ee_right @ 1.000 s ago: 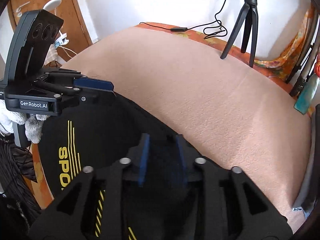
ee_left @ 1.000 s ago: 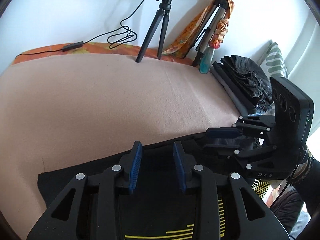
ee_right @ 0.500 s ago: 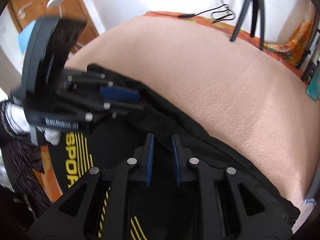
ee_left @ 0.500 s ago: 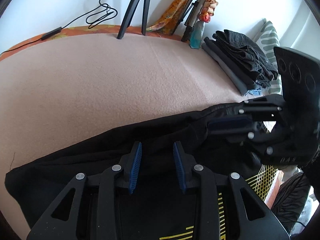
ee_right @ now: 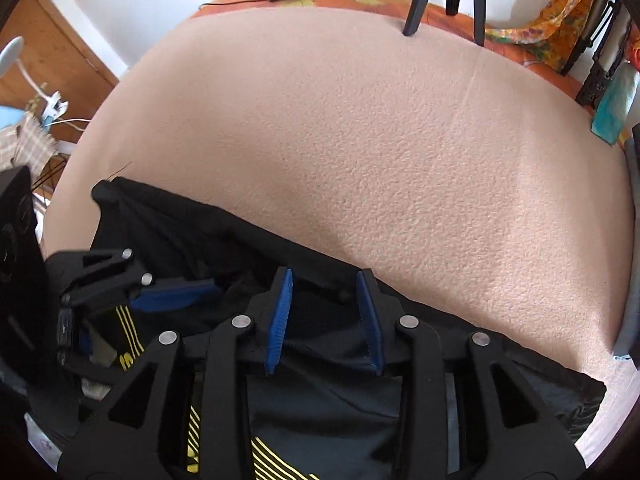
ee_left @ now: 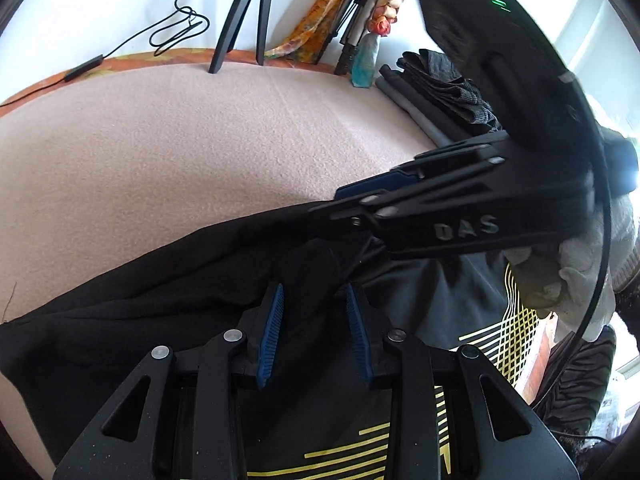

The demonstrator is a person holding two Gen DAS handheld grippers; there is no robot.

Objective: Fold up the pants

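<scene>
Black pants [ee_left: 168, 300] with yellow print lie along the near edge of the pink-blanketed bed [ee_left: 200, 140], lower half of both frames. Since a second ago their far edge has crept further up the blanket and bunched. Left gripper [ee_left: 314, 322] and right gripper [ee_right: 325, 312]: fingers parted, cloth beneath, no pinch visible. Judgement: spreading done, fold not started.

- Left gripper [ee_left: 314, 326], blue pads apart, over black pants [ee_left: 168, 292].
- Right gripper [ee_left: 348, 200] reaches in at the pants' far edge.
- Pink blanket [ee_left: 200, 140] beyond; tripod [ee_left: 244, 12], folded clothes [ee_left: 436, 84].
</scene>
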